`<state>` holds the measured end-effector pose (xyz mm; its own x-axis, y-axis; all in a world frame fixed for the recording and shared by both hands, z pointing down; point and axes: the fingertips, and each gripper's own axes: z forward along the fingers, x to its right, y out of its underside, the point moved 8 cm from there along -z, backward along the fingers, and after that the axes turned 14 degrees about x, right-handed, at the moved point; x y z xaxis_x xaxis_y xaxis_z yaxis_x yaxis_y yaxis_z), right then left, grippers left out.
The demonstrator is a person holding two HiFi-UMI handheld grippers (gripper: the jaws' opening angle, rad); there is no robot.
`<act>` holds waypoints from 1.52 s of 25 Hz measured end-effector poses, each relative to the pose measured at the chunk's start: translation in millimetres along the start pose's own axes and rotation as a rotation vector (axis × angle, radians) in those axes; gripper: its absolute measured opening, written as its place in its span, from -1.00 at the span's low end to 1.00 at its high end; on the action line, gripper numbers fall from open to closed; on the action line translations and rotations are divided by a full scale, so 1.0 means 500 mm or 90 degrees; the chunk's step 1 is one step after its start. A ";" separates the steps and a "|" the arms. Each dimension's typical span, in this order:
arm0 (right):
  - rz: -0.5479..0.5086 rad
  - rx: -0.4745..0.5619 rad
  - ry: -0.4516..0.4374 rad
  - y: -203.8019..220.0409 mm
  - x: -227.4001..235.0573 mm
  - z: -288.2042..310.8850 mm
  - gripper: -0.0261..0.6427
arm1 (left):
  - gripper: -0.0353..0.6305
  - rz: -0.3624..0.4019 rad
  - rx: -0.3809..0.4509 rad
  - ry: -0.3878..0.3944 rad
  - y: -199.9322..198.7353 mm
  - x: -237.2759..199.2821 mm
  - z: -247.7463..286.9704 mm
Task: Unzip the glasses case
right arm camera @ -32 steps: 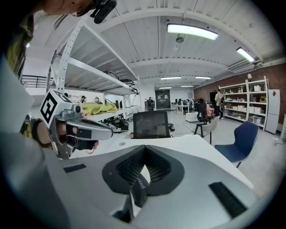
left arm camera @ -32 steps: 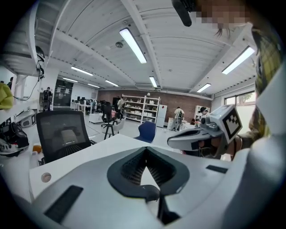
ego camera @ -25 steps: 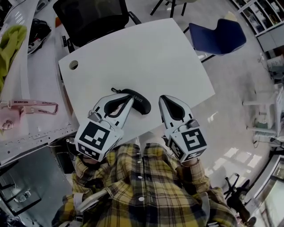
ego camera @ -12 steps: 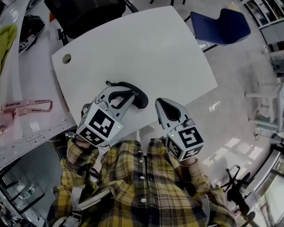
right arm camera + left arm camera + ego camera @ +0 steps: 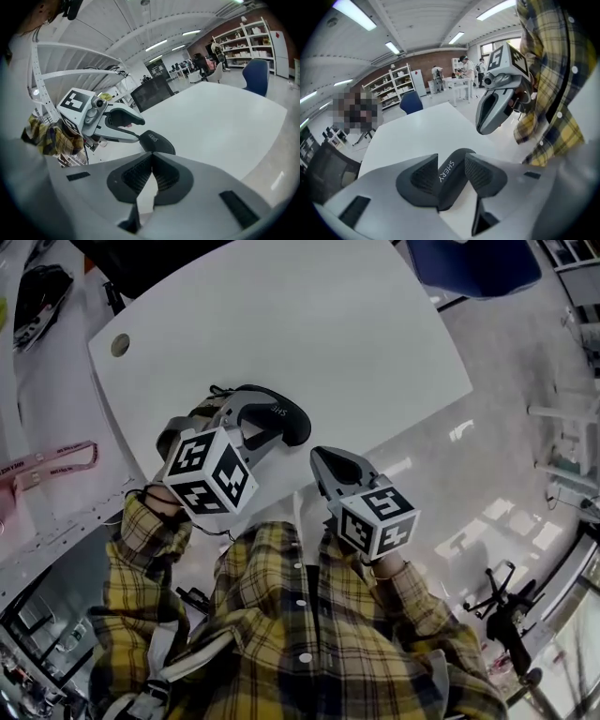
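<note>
The black glasses case [image 5: 281, 418] lies near the front edge of the white table [image 5: 356, 324], with the print SHERY on its lid. My left gripper [image 5: 246, 412] has come down over its left end. Its jaws have just been opening, and the case [image 5: 449, 187] sits between the two pads. I cannot see the zip pull in any view. My right gripper [image 5: 319, 457] hangs to the right of the case, over the table's front edge, shut with nothing in it. In the right gripper view the case [image 5: 157, 143] lies just beyond the closed pads, with the left gripper [image 5: 140, 130] at its far side.
A round cable hole [image 5: 120, 344] sits at the table's far left corner. A pink lanyard [image 5: 66, 460] lies on the neighbouring desk at the left. A blue chair [image 5: 487, 259] stands beyond the table at the right. The person's plaid shirt [image 5: 309, 634] fills the foreground.
Both grippers have sunk toward the table. The left one rolled, moved onto the case's left end and opened its jaws round it. The right one stayed shut.
</note>
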<state>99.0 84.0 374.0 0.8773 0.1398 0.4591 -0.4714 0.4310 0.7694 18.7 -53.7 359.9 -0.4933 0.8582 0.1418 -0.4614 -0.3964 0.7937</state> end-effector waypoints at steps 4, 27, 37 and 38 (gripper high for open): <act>0.016 -0.027 0.001 0.037 0.008 0.012 -0.93 | -0.36 0.058 -0.037 0.049 0.011 -0.004 0.026; -0.092 -0.083 0.027 0.132 0.001 0.113 -0.61 | -0.22 0.110 -0.007 0.168 0.078 -0.007 0.075; -0.113 -0.044 0.061 0.140 -0.012 0.114 -0.68 | -0.22 0.114 0.005 0.162 0.076 -0.005 0.075; -0.117 -0.043 0.059 0.141 -0.014 0.113 -0.68 | -0.22 0.115 0.005 0.161 0.076 -0.003 0.075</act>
<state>54.3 63.3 450.1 0.9540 0.1329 0.2687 -0.2981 0.5153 0.8035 29.7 -57.9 412.0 -0.7355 0.6649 0.1301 -0.3442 -0.5321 0.7735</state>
